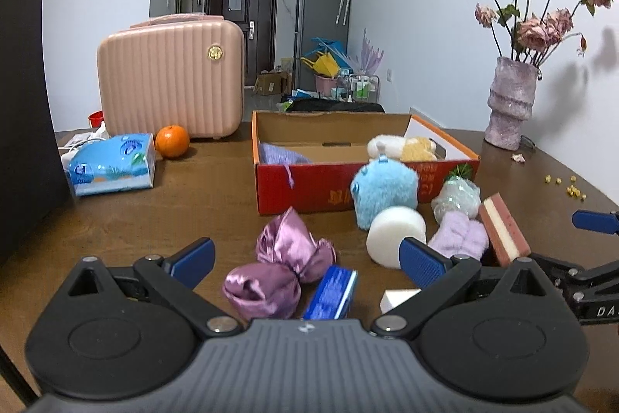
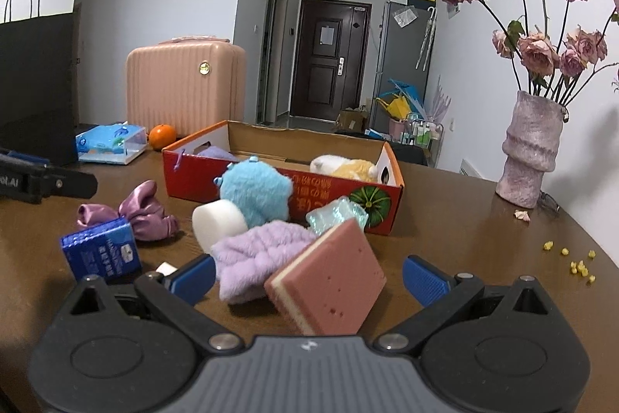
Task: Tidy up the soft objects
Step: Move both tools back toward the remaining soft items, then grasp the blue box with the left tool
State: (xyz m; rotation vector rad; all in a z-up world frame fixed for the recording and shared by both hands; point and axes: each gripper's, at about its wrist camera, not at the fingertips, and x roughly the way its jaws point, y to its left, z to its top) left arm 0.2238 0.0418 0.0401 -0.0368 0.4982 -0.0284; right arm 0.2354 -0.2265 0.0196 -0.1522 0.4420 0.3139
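Progress is small, I judge: in the red cardboard box lie only a lilac knitted piece and a white-and-yellow plush. On the table in front of the box wait a fluffy blue plush, a white foam cylinder, shiny purple satin pouches, a lilac fleece and a layered pink sponge. Left gripper and right gripper both stand wide open and hold nothing.
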